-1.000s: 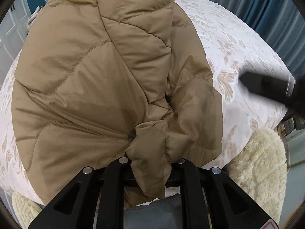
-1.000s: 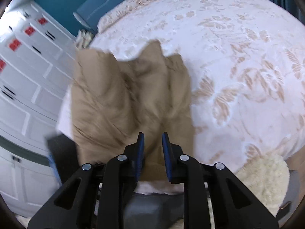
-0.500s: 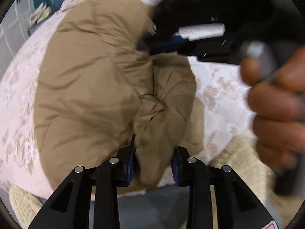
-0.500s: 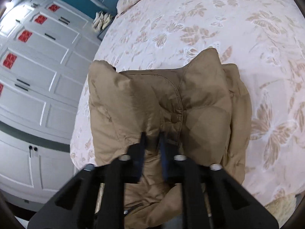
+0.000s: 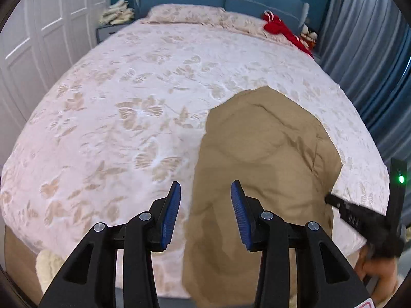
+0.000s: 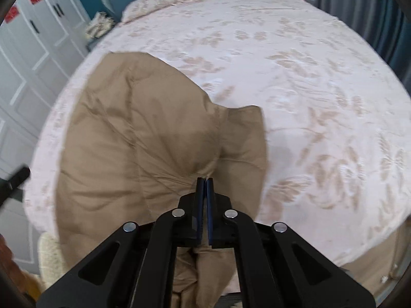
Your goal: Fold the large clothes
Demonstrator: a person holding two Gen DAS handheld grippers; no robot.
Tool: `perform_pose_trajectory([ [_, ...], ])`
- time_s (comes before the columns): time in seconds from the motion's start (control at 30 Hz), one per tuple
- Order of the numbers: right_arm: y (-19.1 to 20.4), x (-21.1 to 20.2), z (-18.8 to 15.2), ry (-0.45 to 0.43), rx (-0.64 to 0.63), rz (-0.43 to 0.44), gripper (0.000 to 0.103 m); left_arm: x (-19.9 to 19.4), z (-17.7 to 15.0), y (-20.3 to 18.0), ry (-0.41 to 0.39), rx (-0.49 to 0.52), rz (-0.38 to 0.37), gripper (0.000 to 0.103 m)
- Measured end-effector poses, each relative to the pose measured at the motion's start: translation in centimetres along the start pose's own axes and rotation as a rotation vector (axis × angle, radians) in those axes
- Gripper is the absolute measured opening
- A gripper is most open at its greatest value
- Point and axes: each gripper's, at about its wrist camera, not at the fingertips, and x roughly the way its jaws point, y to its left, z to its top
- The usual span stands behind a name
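Note:
A tan quilted puffer jacket (image 5: 262, 169) lies bunched on the near edge of the bed and hangs over its front. My left gripper (image 5: 205, 192) is open and empty, above the jacket's left edge. The right gripper shows in this view as a black arm (image 5: 359, 218) at the jacket's right side. In the right wrist view the jacket (image 6: 143, 143) spreads to the left, and my right gripper (image 6: 204, 182) is shut on a fold of its near edge.
The bed (image 5: 128, 89) has a white bedspread with beige butterflies. A red garment (image 5: 282, 29) lies by the pillows. White wardrobe doors (image 6: 28, 59) stand to the left, blue curtains (image 5: 372, 51) to the right, a fluffy cream rug (image 6: 48, 256) below.
My left gripper let go of the jacket, opened and drew back to the left. My right gripper closed on the jacket's near edge. The jacket now lies flatter on the bed.

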Motion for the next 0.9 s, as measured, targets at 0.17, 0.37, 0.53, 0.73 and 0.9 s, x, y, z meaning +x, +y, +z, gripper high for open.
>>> perform_pose_trajectory([
  [0.17, -2.7, 2.7, -1.3, 0.057, 0.114, 0.061, 0.000, 4.6, 0.1, -4.0, 0.044, 0.074, 0.078, 0.039],
  [0.37, -3.3, -2.2, -1.4, -0.059, 0.196, 0.160, 0.008, 6.8, 0.3, -6.0, 0.047, 0.129, 0.130, 0.039],
  [0.53, -0.9, -2.2, -1.8, -0.011, 0.166, 0.262, 0.048, 7.7, 0.2, -6.2, 0.054, 0.139, 0.134, 0.039],
  [0.73, 0.8, 1.2, -3.1, 0.049, 0.144, 0.220, 0.027, 8.0, -0.1, -6.4, 0.061, 0.154, 0.139, 0.039],
  [0.9, 1.7, 1.1, -2.5, 0.030, 0.044, 0.098, 0.018, 6.7, 0.0, -6.0, 0.068, 0.152, 0.141, 0.043],
])
